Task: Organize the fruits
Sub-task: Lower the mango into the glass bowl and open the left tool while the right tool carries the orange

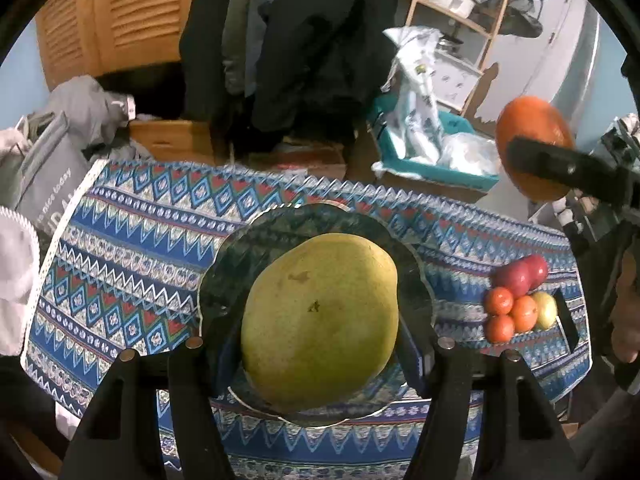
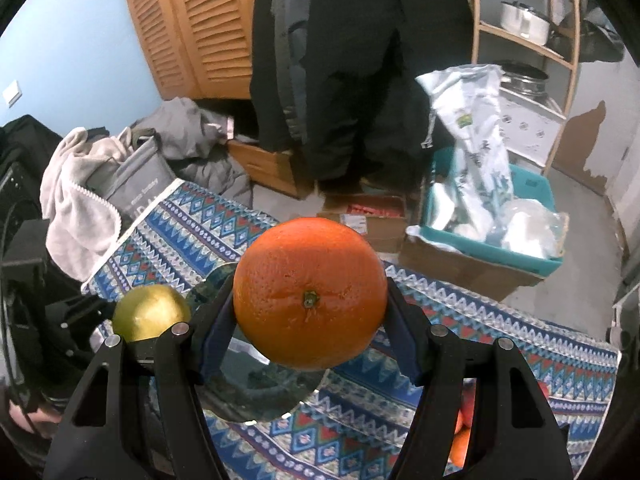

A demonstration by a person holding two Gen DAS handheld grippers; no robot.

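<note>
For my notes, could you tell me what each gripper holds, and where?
Left gripper: green mango, by its sides. Right gripper: orange, by its sides.

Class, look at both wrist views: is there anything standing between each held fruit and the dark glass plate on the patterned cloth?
Nothing visible. The left tongs hold the green mango directly over the empty plate. The right tongs hold the orange above the plate's edge, with only open air beneath.

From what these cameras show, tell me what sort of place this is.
Probably a lived-in room of a home, used for storage. A wooden louvered door, dark coats hanging beside it, and an open shelf with a cooking pot point to that. Fruit is being sorted on a patterned tablecloth.
</note>
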